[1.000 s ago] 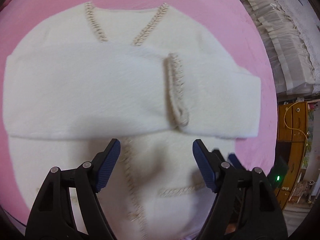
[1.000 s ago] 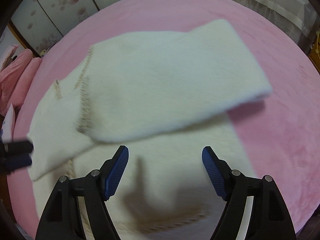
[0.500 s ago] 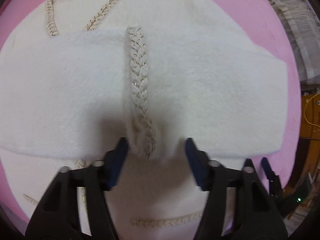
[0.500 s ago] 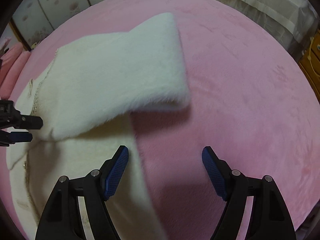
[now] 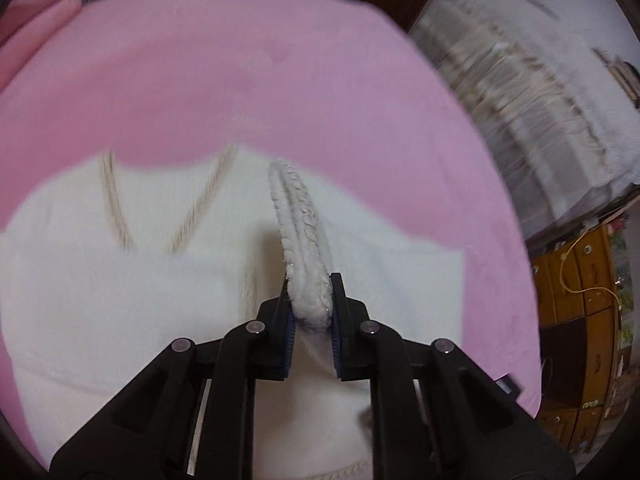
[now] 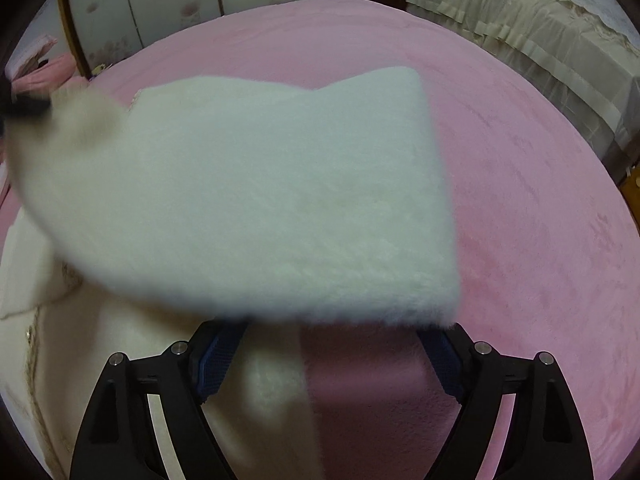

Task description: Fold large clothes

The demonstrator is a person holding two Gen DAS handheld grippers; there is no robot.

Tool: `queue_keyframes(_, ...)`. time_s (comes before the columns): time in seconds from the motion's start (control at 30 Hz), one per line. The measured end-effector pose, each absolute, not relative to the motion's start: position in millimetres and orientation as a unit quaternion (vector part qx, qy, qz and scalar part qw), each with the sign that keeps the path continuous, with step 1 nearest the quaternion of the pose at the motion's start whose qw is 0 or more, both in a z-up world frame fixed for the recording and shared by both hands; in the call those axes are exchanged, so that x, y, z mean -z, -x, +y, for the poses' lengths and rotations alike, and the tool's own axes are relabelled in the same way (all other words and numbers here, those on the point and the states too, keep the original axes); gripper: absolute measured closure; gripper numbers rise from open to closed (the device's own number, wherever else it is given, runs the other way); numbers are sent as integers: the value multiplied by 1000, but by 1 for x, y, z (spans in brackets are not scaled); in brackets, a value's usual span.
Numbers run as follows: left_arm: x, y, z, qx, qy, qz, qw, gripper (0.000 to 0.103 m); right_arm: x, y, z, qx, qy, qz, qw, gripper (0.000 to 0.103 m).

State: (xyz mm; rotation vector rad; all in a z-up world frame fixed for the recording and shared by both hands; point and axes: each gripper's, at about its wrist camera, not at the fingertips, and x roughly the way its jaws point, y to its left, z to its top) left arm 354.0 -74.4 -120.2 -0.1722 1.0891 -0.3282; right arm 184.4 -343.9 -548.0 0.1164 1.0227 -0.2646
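A cream fluffy cardigan (image 5: 120, 300) with braided trim lies flat on the pink bed cover (image 5: 240, 80). My left gripper (image 5: 310, 312) has its jaws closing, and its pads press on the braided sleeve cuff (image 5: 300, 232), which arches up from them. In the right wrist view the lifted sleeve (image 6: 260, 200) hangs blurred across the middle, with the left gripper (image 6: 28, 108) a dark smear at its far left end. My right gripper (image 6: 332, 330) stands wide with its jaws opening. The sleeve's near edge covers its fingertips, and the pads press on nothing. The cardigan body (image 6: 120, 360) lies below left.
The pink bed cover (image 6: 520, 200) stretches bare to the right of the cardigan. Cream draped furniture (image 6: 520, 20) stands beyond the bed's far right edge, a wooden cabinet (image 5: 580, 320) at its right side. Flowered wardrobe doors (image 6: 160, 0) and pink pillows (image 6: 36, 72) are at far left.
The left gripper has shut on the braided cuff and lifted it off the cardigan. In the right view the sleeve has swung up and nearer, now covering the fingertips, and the jaws stand a little wider.
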Motion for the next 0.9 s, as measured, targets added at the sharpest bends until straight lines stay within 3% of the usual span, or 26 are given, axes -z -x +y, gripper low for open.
queue_keyframes(0.23,47,-359,-47,158,70,440,881,92,557,-215,-346,119,-30,485,866,18)
queue_keyframes(0.4,33,-360,6,92,75,449,886,92,558,-236,-350,118,6,482,868,18)
queue_keyframes(0.5,54,-354,40,47,71,474,876,92,557,-246,-355,118,9,485,867,18)
queue_keyframes(0.73,170,-342,110,-56,112,597,793,92,568,-259,-344,111,24,478,871,18)
queue_keyframes(0.9,198,-328,130,-77,153,611,773,92,566,-245,-306,102,91,461,877,24)
